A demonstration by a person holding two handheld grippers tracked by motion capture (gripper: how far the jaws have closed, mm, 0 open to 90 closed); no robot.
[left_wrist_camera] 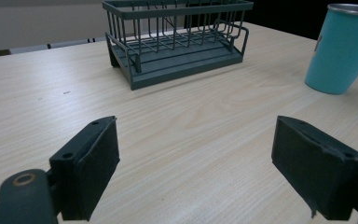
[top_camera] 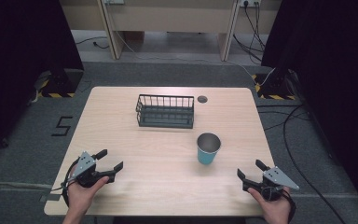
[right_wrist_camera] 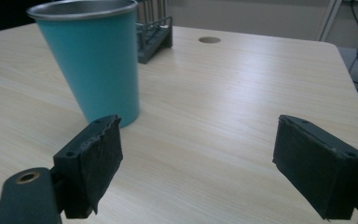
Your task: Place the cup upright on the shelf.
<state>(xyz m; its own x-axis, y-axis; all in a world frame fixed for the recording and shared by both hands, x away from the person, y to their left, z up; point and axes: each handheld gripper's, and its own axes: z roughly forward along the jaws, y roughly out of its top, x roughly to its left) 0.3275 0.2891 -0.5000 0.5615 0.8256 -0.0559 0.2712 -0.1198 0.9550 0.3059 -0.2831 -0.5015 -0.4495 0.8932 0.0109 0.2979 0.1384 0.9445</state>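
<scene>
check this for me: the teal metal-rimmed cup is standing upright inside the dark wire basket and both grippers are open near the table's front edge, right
Not quite. The teal metal-rimmed cup stands upright on the bare wooden table, in front of the dark wire basket and apart from it, as the high view shows. The rest holds: the left gripper and right gripper are open near the front edge.

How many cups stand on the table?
1: a teal cup with a metal rim stands upright on the table, right of centre, in front of the wire basket. None looks hidden.
</scene>
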